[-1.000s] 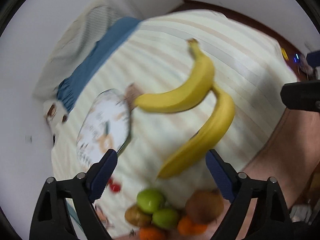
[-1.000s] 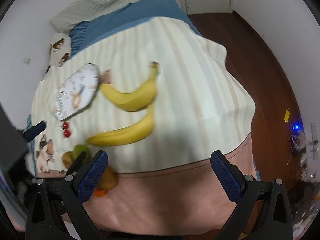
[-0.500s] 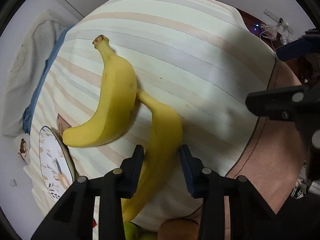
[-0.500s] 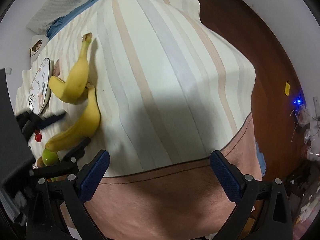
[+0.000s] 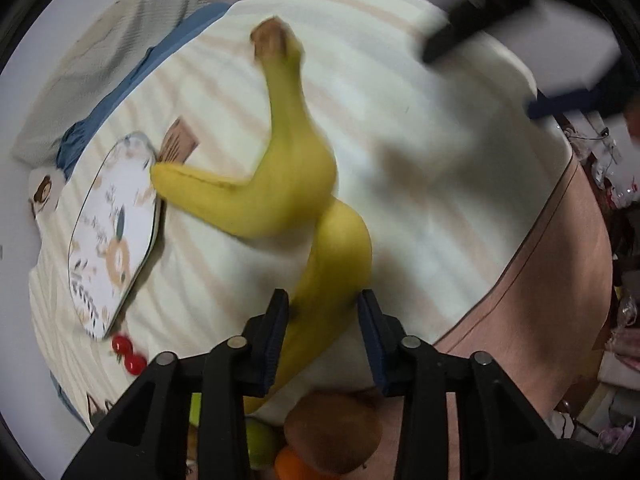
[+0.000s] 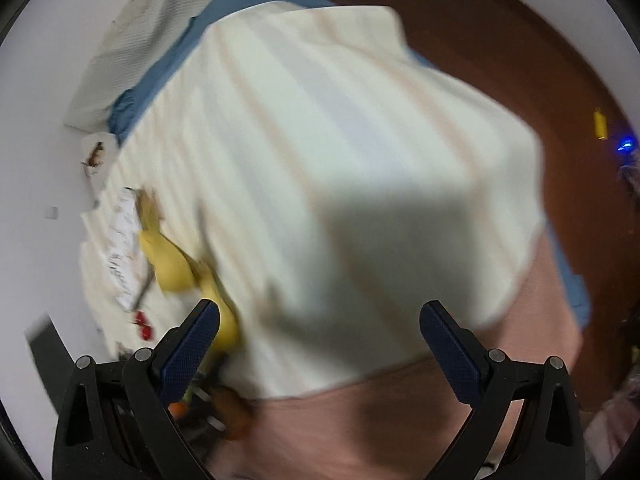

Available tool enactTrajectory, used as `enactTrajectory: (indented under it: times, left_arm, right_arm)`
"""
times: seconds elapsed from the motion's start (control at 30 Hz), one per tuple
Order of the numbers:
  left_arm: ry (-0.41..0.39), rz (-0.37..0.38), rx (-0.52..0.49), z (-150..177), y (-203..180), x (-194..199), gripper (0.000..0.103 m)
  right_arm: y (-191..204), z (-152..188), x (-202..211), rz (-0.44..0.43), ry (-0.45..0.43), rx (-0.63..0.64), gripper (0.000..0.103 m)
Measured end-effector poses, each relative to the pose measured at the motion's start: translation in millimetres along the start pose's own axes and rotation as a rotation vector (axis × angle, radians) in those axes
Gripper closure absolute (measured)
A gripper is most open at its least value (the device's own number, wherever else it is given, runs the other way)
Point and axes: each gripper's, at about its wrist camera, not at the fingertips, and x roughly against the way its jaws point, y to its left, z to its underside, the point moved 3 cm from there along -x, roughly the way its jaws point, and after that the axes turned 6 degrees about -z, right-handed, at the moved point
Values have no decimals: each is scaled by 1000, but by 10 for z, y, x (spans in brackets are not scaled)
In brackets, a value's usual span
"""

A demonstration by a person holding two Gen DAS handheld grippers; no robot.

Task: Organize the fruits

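My left tool (image 5: 323, 312) points down at the bed, and its two blue pads are closing on the long yellow banana (image 5: 328, 280) that sits between them. The pads look pressed against its sides. That banana lies on the cream striped bed cover (image 5: 420, 160). A second curved yellow banana (image 5: 280, 184) lies across its far end, touching it, with its brown stalk pointing away from me. So that one is in the way if I lift.

Left of the bananas lies a flat white plate with little animal drawings (image 5: 114, 236). One tip of the second banana touches the plate's rim. A small brown card (image 5: 178, 146) peeks out behind the plate. Two little red round fruits (image 5: 128, 354) sit just below the plate.

Right under my left tool is a heap of fruit: a brown fuzzy round fruit (image 5: 332, 428), a green apple (image 5: 260, 440) and an orange (image 5: 296, 466). They sit close together, near the banana's near end.

My right tool (image 6: 320, 328) hangs over the bed cover with its blue pads spread wide and nothing between them. In its view the bananas sit off to the left, all blurry. In the left view, the right tool shows as a dark blur at the top right. A pink-brown sheet edge (image 6: 400, 420) runs below the cover, and a blue sheet (image 5: 132, 80) and a pale pillow (image 5: 120, 32) lie at the far end.
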Motion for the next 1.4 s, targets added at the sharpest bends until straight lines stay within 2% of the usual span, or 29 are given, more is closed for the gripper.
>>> enactTrajectory:
  times: [0.1, 0.17, 0.2, 0.27, 0.4, 0.53, 0.6, 0.67, 0.73, 0.8, 0.93, 1.1, 1.2, 1.3, 1.4]
  left_arm:
    - [-5, 12, 14, 99, 44, 8, 76]
    - [-5, 16, 17, 111, 48, -18, 77]
    - [-12, 18, 19, 104, 58, -35, 77]
    - [-24, 18, 23, 116, 48, -47, 77]
    - [-41, 21, 54, 203, 76, -34, 77]
    - [-50, 10, 72, 319, 46, 62, 76]
    - [-58, 0, 70, 360, 18, 71, 76]
    - [-61, -14, 64, 388, -19, 64, 76]
    - [-60, -38, 53, 425, -67, 36, 76]
    - [-71, -57, 37, 476, -150, 51, 76]
    - [-77, -69, 21, 537, -213, 88, 76]
    - [-94, -83, -26, 535, -320, 169, 76]
    - [-99, -104, -68, 473, -335, 270, 75]
    - [-96, -115, -105, 477, -360, 232, 63]
    - [-93, -131, -140, 480, -403, 193, 57]
  right_arm:
    - [471, -78, -80, 15, -1, 151, 0]
    - [824, -130, -146, 34, 30, 287, 0]
    - [1037, -155, -228, 46, 79, 373, 0]
    - [1339, -242, -414, 55, 155, 465, 0]
    - [1796, -313, -1014, 134, 399, 636, 0]
    - [1935, -229, -1598, 228, 571, 677, 4]
    - [1922, -107, -1841, 253, 647, 690, 9]
    - [1949, 35, -1940, 285, 650, 740, 11]
    - [2012, 146, -1994, 372, 608, 846, 37]
    - [2042, 210, -1950, 403, 569, 908, 67]
    - [2027, 103, -1755, 391, 494, 872, 67]
    - [1780, -115, -1435, 312, 492, 737, 68]
    - [1608, -198, -1271, 241, 456, 635, 67]
    - [1528, -255, -1201, 142, 400, 510, 69]
    - [1520, -411, -1086, 77, 342, 432, 70]
